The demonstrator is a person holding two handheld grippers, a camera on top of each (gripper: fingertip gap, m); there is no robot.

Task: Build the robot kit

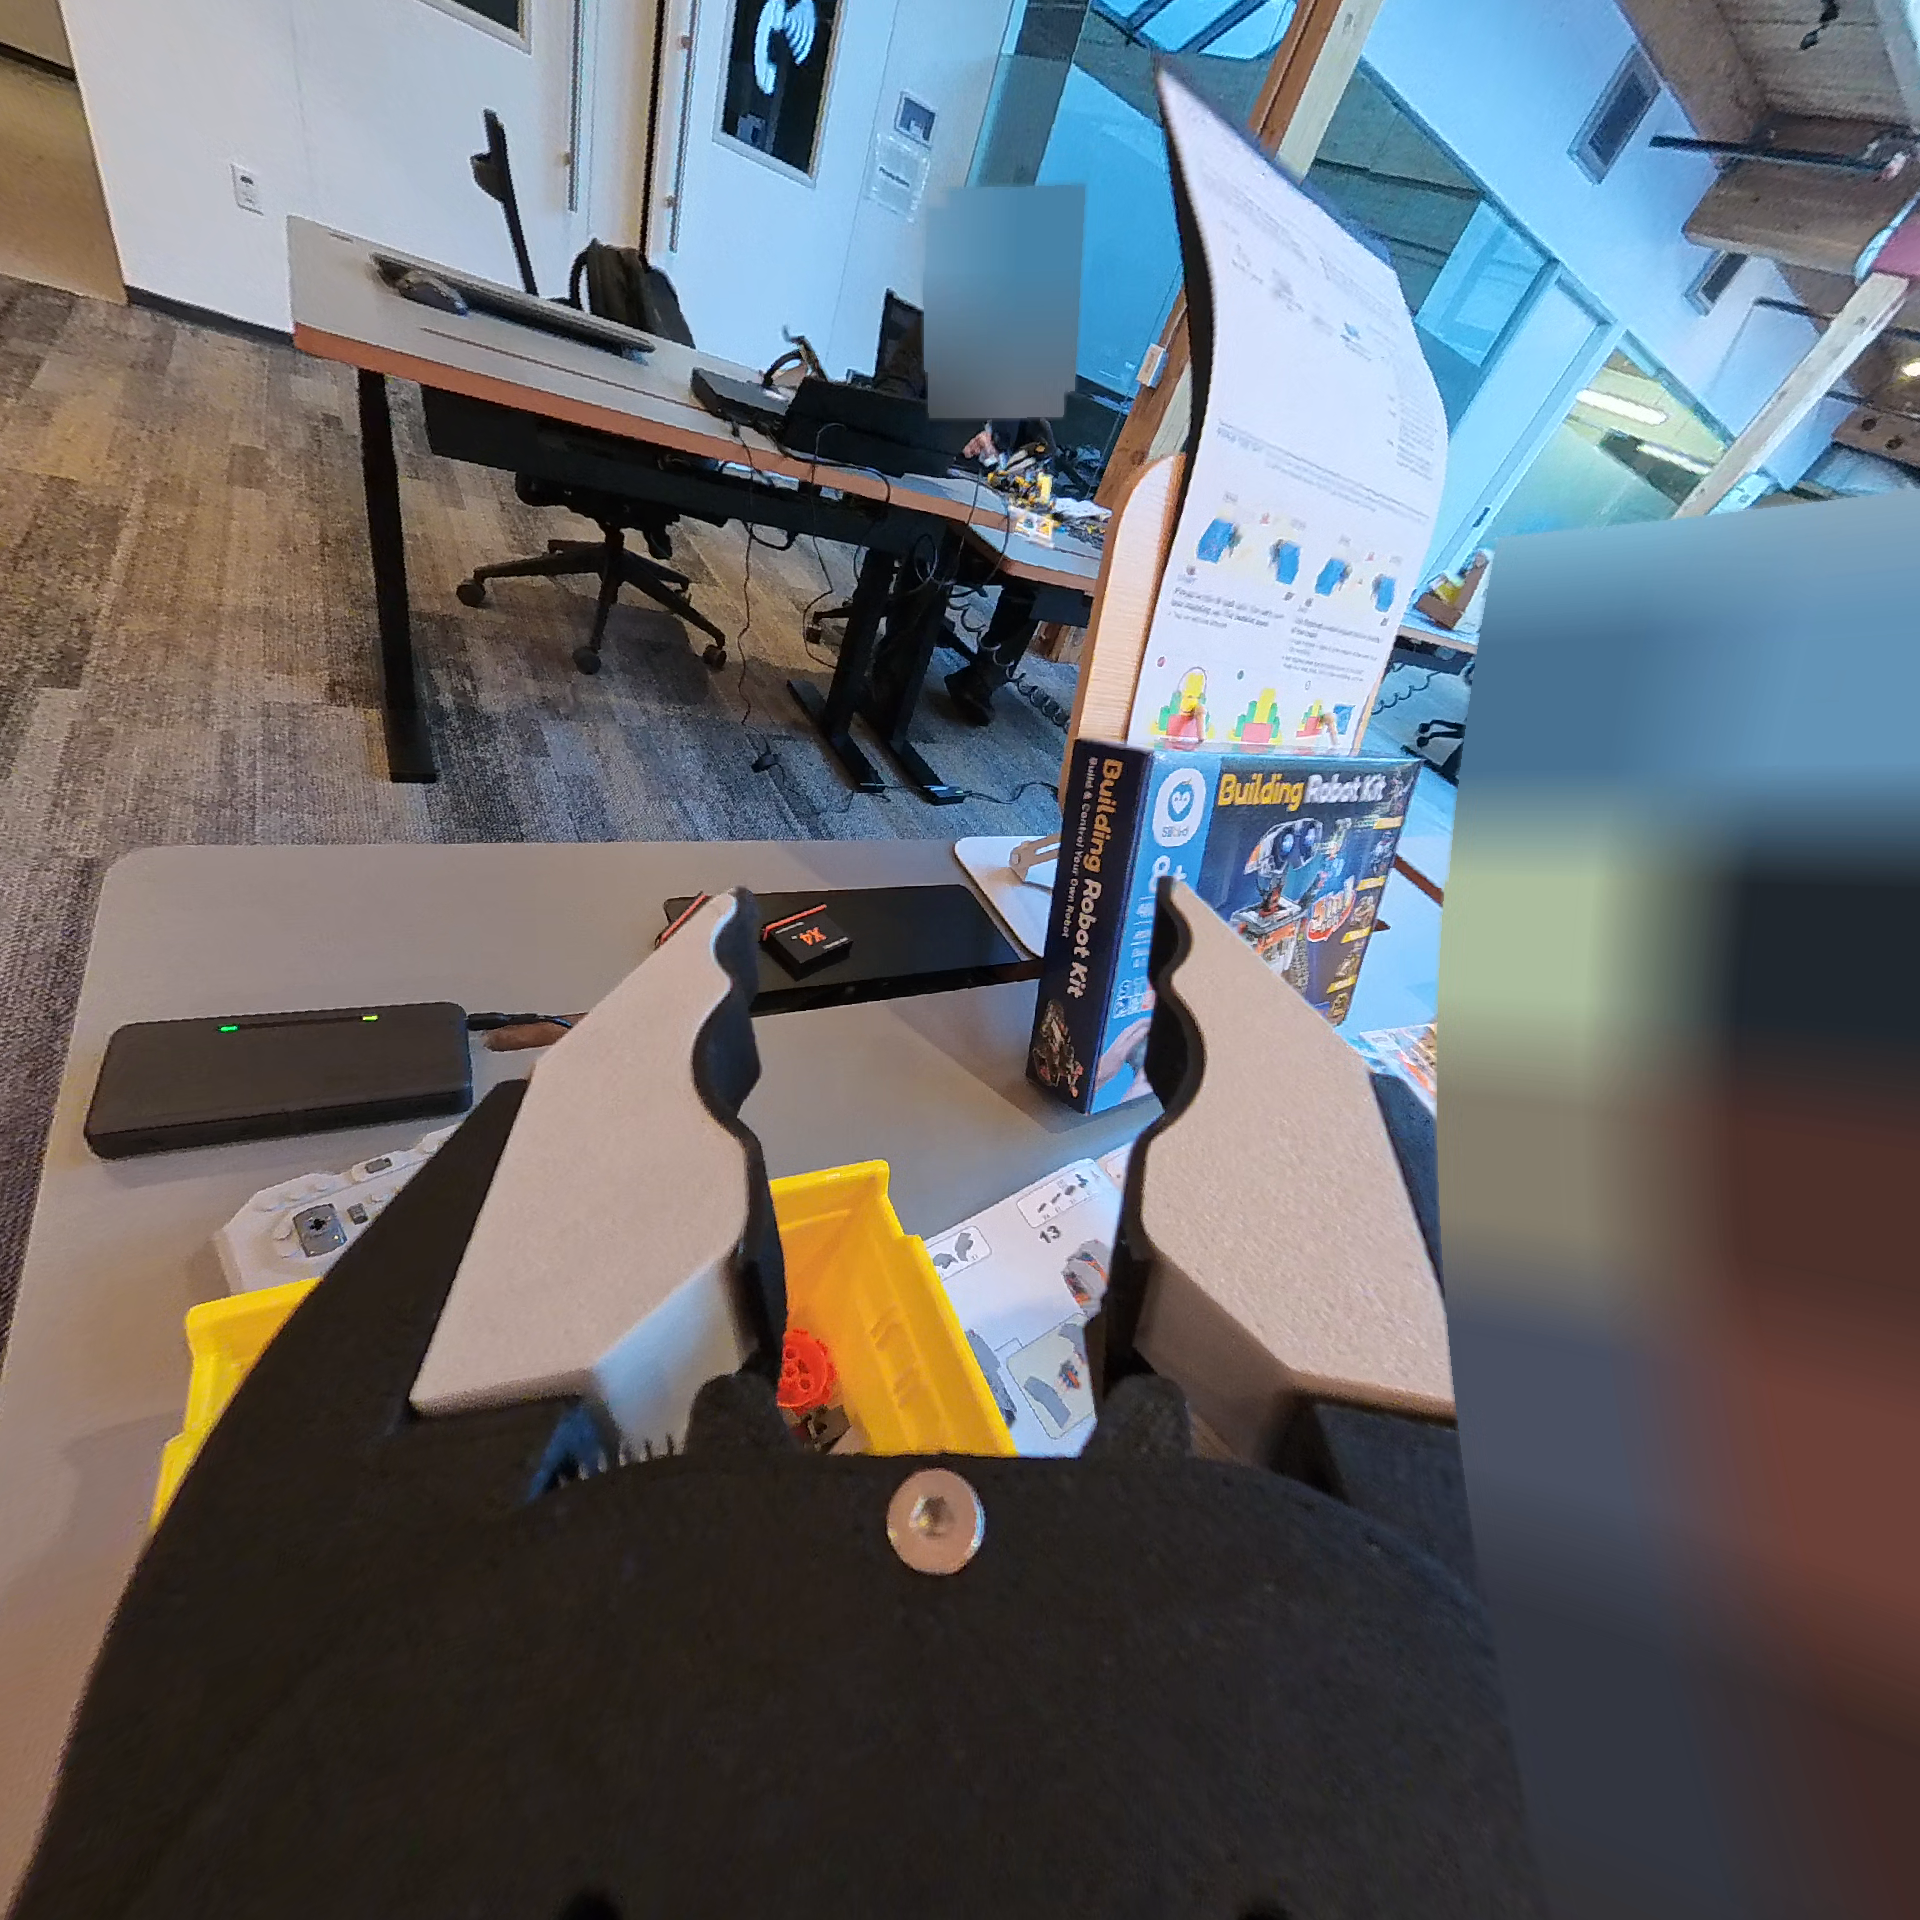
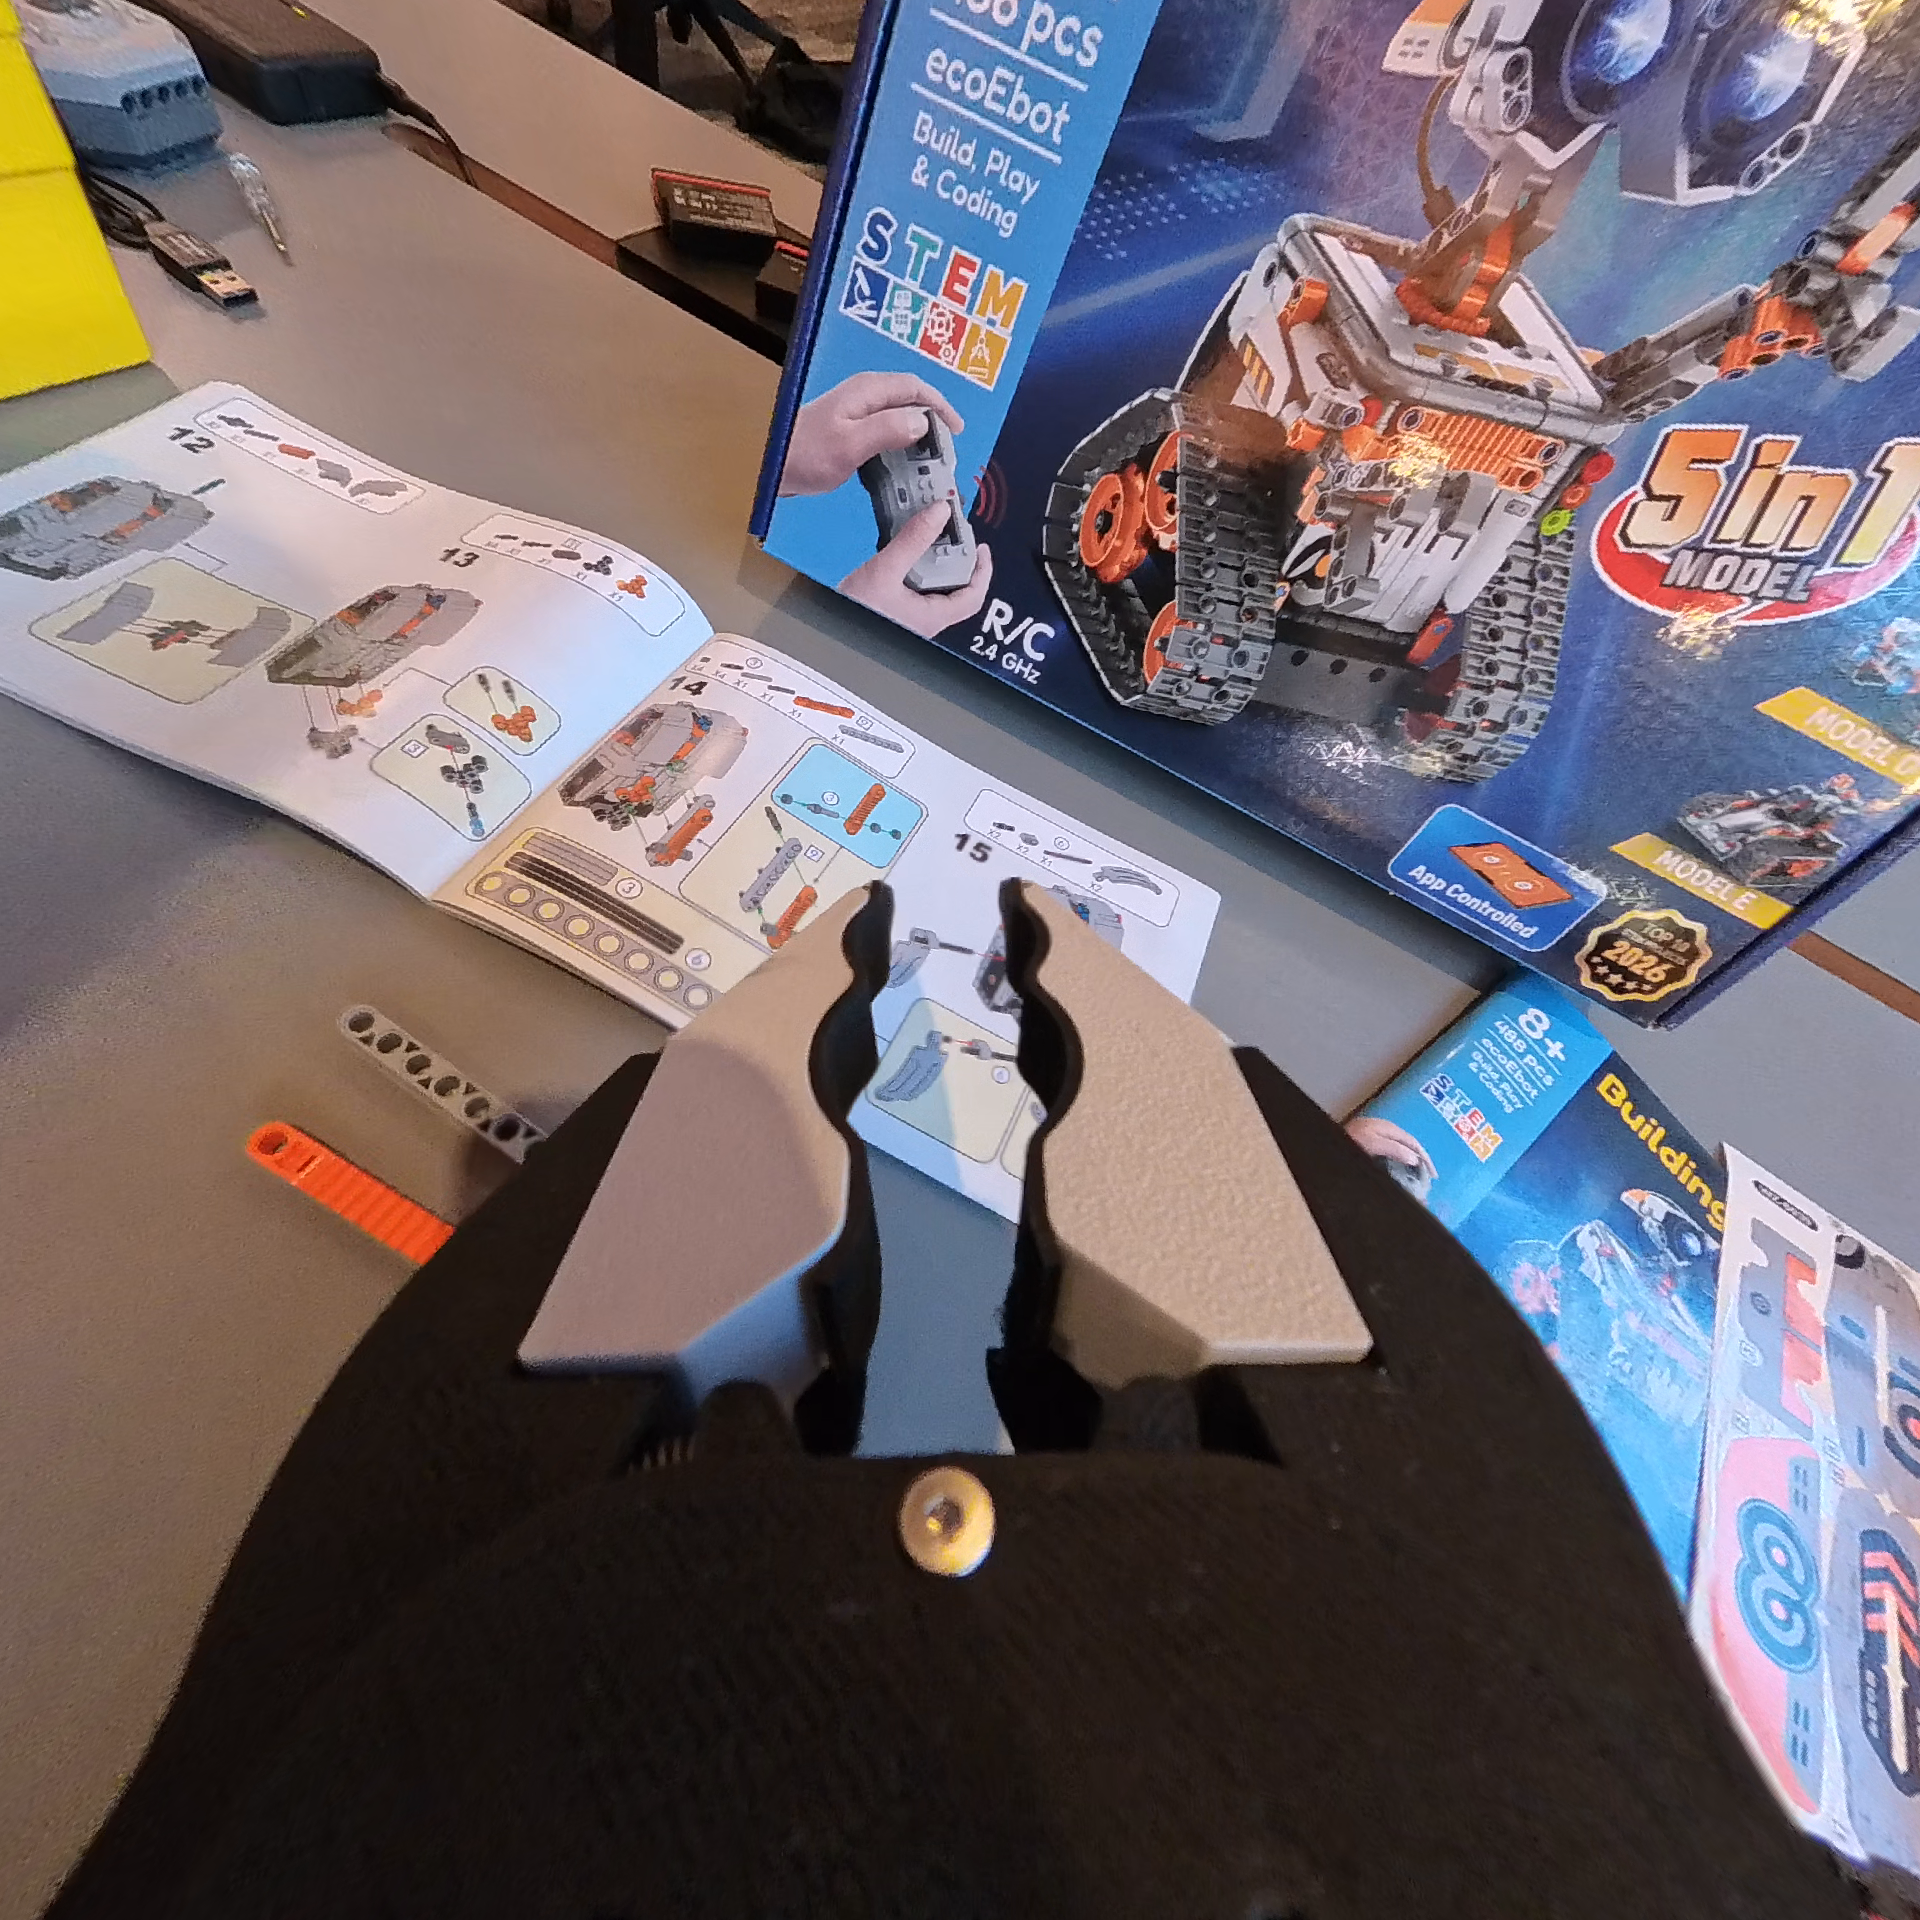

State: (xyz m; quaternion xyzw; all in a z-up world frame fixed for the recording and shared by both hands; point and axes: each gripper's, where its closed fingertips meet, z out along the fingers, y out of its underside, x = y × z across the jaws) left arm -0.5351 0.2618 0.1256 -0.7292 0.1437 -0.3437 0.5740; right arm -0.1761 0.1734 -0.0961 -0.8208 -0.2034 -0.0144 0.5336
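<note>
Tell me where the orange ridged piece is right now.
In the right wrist view, the orange ridged piece lies on the grey table, left of the hand-held gripper, beside a grey holed beam.

Readable lettering stands on the upright blue box (image 2: 1351, 416) at the counter's (image 2: 208, 1403) far edge, and on the open booklet (image 2: 582, 748), small black pack (image 1: 805, 940) and standing sheet (image 1: 1309, 436).

Your right gripper (image 2: 940, 891) hovers empty, jaws slightly apart, over the open instruction booklet (image 2: 499, 665). Left of the booklet's near edge lie a grey beam (image 2: 436, 1075) and an orange beam (image 2: 348, 1190); behind it stands the kit box (image 2: 1403, 416).
</note>
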